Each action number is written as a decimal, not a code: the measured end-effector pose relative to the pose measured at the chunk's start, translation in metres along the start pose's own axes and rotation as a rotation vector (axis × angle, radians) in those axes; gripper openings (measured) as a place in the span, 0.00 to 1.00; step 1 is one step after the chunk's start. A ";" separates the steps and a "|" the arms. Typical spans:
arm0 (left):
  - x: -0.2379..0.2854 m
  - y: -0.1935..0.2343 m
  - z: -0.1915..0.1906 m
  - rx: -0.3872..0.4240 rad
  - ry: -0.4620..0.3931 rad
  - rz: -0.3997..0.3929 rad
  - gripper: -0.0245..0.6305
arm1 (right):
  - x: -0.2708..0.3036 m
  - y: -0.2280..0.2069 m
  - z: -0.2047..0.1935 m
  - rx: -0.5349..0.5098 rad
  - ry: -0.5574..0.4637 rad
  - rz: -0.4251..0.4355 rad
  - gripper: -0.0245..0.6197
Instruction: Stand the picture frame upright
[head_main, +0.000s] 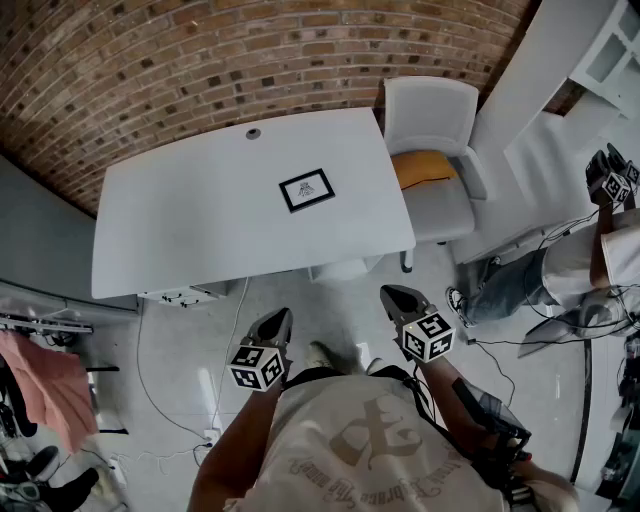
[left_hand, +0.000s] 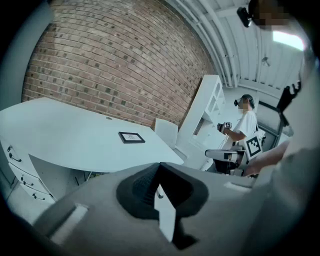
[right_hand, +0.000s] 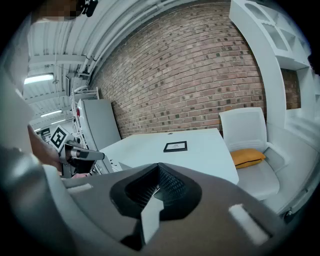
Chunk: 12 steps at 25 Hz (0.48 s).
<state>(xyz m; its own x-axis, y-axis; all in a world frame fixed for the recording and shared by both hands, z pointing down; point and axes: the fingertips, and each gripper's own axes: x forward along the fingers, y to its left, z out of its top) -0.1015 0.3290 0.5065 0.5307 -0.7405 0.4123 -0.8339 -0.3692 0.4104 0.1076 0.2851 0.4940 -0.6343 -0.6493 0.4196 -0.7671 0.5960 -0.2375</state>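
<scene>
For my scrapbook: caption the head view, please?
Left tool and right tool, both shut, face a white table with a picture frame lying flat.

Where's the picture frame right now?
In the head view, the picture frame lies flat on the white table, right of centre, nearest the white chair with the orange cushion.

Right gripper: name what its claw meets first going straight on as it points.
Probably the near edge of the rounded white table; nothing shows before it. Depth is unclear: the right gripper might instead pass over toward the flat black picture frame.
</scene>
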 end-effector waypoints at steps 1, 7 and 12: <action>0.003 -0.007 0.001 0.001 -0.003 -0.007 0.04 | -0.004 -0.002 -0.001 -0.001 0.002 0.002 0.05; 0.018 -0.042 0.003 0.027 -0.019 -0.053 0.04 | -0.026 -0.015 -0.013 -0.008 0.017 0.011 0.05; 0.025 -0.053 0.005 0.035 -0.023 -0.066 0.04 | -0.035 -0.017 -0.011 -0.020 0.008 0.033 0.05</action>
<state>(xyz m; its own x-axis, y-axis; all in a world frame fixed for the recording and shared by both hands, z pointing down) -0.0444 0.3274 0.4913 0.5813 -0.7266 0.3662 -0.8022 -0.4366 0.4071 0.1439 0.3023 0.4930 -0.6586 -0.6252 0.4189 -0.7435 0.6266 -0.2337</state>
